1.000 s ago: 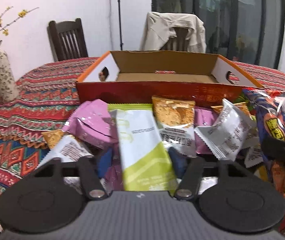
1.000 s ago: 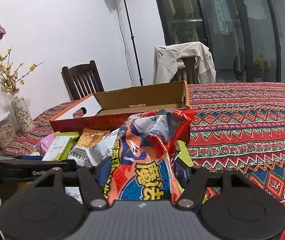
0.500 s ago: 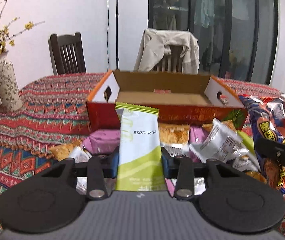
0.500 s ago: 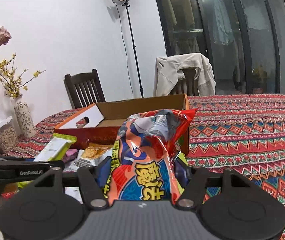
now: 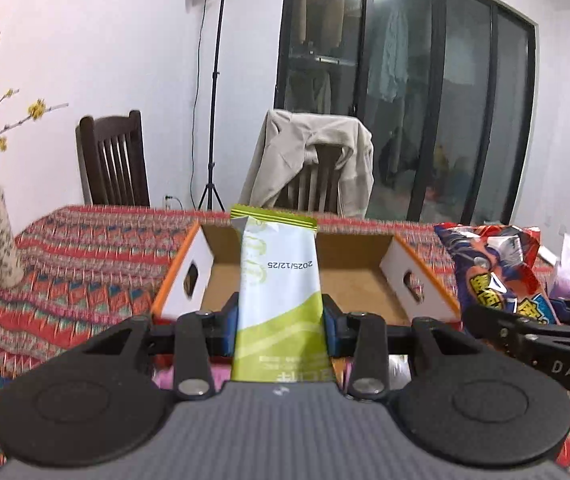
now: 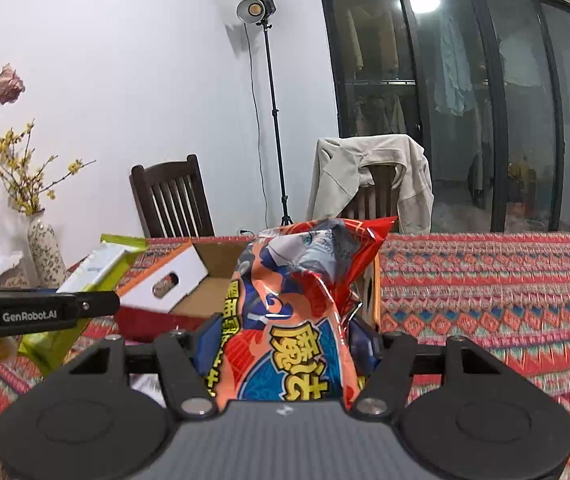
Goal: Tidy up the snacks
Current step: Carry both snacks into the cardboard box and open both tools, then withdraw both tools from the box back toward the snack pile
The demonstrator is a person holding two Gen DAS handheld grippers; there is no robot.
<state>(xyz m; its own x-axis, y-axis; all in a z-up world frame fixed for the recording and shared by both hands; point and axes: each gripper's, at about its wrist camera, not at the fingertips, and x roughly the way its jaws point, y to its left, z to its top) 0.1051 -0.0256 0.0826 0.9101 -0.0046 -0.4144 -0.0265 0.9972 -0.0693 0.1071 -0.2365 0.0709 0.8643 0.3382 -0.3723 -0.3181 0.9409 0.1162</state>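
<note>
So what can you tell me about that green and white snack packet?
The green and white snack packet is long, flat and glossy, like plastic film. It is white above, lime green below, with a crimped green top edge and a printed date. It stands nearly upright, pinched between the left gripper pads, lifted in front of the open cardboard box.

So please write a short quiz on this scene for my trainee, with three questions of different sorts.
1. True or false: the left gripper holds the green and white snack packet.
2. What do the right gripper's jaws hold? A) vase B) red and blue crinkly snack bag C) jacket
3. Fill in: beyond both snacks stands an open orange and white cardboard ___.

Key: 1 true; 2 B; 3 box.
</note>
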